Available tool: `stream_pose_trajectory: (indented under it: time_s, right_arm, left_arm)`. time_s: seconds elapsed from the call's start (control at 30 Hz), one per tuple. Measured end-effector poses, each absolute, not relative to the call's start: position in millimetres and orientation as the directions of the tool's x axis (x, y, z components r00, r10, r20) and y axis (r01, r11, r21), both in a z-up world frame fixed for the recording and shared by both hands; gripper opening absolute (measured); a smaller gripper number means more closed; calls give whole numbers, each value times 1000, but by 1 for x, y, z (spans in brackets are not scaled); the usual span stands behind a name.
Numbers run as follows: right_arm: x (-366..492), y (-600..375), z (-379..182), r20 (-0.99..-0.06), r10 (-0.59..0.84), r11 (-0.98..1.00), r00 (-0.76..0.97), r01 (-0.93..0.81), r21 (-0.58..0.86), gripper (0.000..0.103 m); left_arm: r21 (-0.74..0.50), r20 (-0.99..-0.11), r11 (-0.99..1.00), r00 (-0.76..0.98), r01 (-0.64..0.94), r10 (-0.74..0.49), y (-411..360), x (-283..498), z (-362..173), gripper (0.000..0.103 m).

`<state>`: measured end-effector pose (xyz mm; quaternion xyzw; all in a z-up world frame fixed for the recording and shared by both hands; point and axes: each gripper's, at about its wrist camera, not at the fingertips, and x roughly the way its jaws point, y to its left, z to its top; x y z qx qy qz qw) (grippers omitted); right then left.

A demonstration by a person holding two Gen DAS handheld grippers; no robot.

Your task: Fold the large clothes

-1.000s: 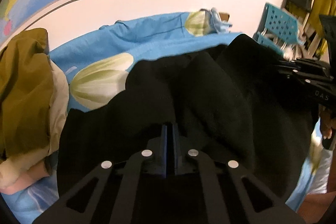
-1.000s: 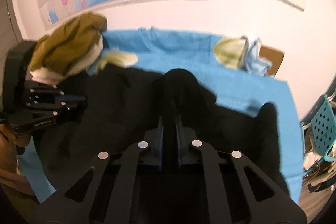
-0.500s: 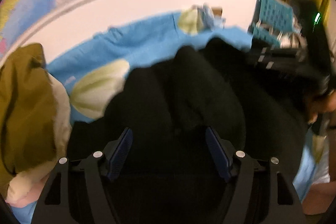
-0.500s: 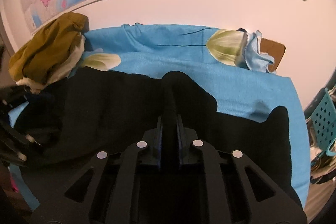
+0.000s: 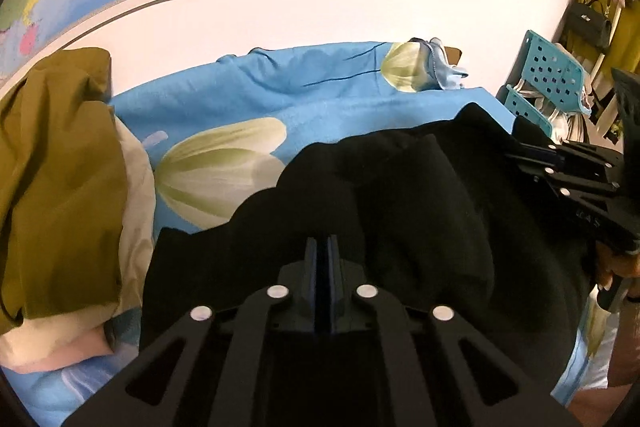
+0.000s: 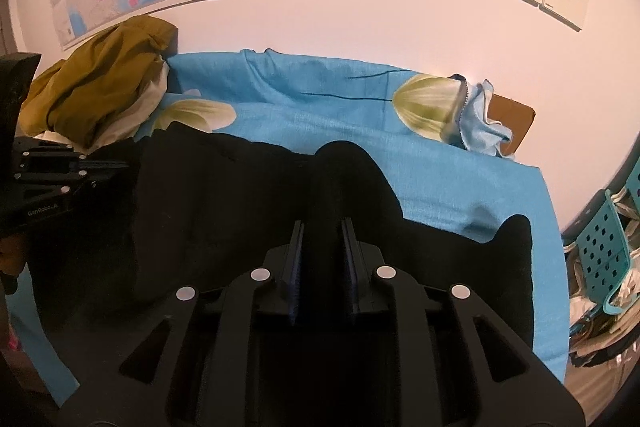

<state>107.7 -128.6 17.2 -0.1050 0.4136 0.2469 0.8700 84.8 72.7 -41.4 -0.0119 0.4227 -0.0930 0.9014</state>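
Observation:
A large black garment (image 5: 400, 207) (image 6: 224, 195) lies rumpled on a blue flower-print sheet (image 5: 320, 99) (image 6: 320, 115). My left gripper (image 5: 322, 247) sits low over the garment's left part. Its jaws are closing, the blue pads nearly together with a thin dark strip of cloth between them. It also shows in the right wrist view as the left gripper (image 6: 108, 169) at the garment's left edge. My right gripper (image 6: 323, 259) holds a raised black fold that fills the gap between its pads, and its jaws are opening. In the left wrist view the right gripper (image 5: 520, 151) reaches in from the right.
An olive and cream pile of clothes (image 5: 56, 167) (image 6: 100, 95) lies at the sheet's left end. A light blue cloth (image 6: 480, 123) and a brown board (image 6: 516, 115) sit at the far right corner. A teal plastic crate (image 5: 548, 75) (image 6: 604, 239) stands beyond the right edge. The wall is close behind.
My left jaws swung wide open half a second ago and have come together again on the black cloth. My right jaws have spread slightly around the fold.

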Motion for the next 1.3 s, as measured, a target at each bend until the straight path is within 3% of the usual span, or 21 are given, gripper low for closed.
stream_pose_trajectory:
  time_s: [0.07,0.2,0.27,0.33,0.4,0.53,0.6,0.63,0.8,0.9,0.93,1.03,1.2,1.3]
  right_arm:
    - [110,-129,15,-774,346,855,530,-518,27,18]
    - [111,-128,14,-773,347,854,531,-520,26,18]
    - [112,-128,14,-772,350,854,531,-520,29,18]
    - [115,-128,14,-769,351,856,534,-516,32,18]
    - [116,-127,14,-769,350,854,535,-519,29,18]
    - [119,-123,13,-773,345,851,533,-525,17,17]
    - [121,-122,9,-784,339,850,520,-526,20,18]
    - [123,-122,7,-791,332,853,513,-521,20,27]
    - [111,-137,16,-770,377,854,515,-514,75,50]
    - [98,-153,29,-747,401,854,530,-511,96,51]
    - [94,-158,32,-745,399,857,535,-507,96,51]
    - [85,-172,33,-747,384,864,543,-496,83,51]
    - [107,-191,-1,-798,366,885,479,-445,139,55]
    - [117,-200,-9,-793,404,880,456,-429,202,64]
  left_arm:
    - [-132,-759,976,615,174,-213,71,81,-42,40]
    - [-138,-748,961,610,241,-260,57,72,-40,52]
    - [-126,-759,955,594,267,-266,48,73,-43,65]
    - [-88,-779,958,581,274,-238,38,77,-49,62]
    - [-58,-795,961,570,270,-208,32,83,-56,40]
    - [-55,-808,971,561,231,-179,37,98,-63,14]
    - [-59,-815,976,554,209,-168,41,104,-67,10]
    - [-68,-819,978,549,198,-168,43,107,-69,9]
    - [-93,-814,981,554,172,-174,50,104,-67,10]
    - [-107,-797,982,577,154,-177,54,96,-61,14]
    - [-107,-788,982,589,153,-178,55,91,-57,18]
    - [-58,-753,989,645,133,-131,58,77,-47,53]
    - [-2,-763,996,643,94,-62,72,77,-60,53]
    - [-93,-780,993,615,71,-116,92,85,-79,53]
